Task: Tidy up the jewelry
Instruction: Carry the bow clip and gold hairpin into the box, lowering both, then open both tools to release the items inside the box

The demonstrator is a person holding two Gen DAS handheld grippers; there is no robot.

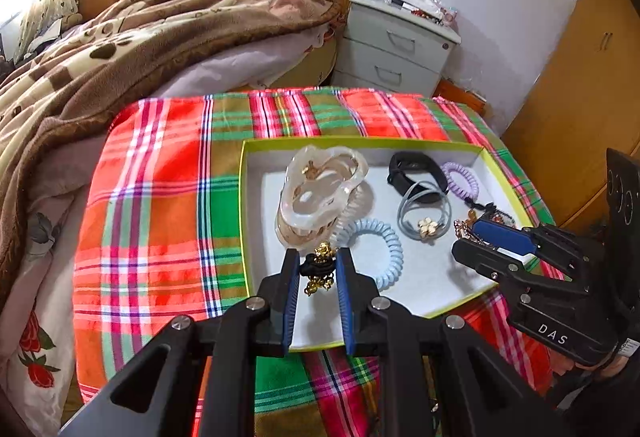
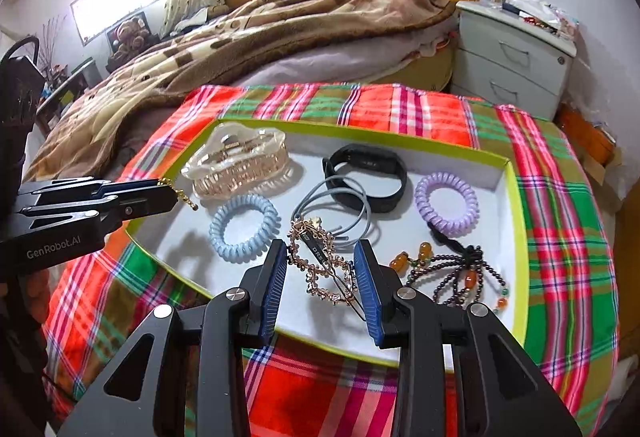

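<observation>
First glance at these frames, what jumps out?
The loud red-green plaid cloth and the lime-rimmed white box sitting on it. In the box, a clear hair claw lies at far left, a lilac coil tie at right. The left hand-held gripper pinches a black tie with gold charms; the right hand-held gripper holds a rose-gold chain bracelet.

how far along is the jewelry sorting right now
Mostly done, it seems: the clear hair claw, blue coil tie, purple coil tie, black band and bead bracelet lie in the white box. In hand: the left hand-held gripper holds a gold-charm hair tie; the right hand-held gripper holds a rose-gold chain piece. Both are over the box, not yet set down.
</observation>
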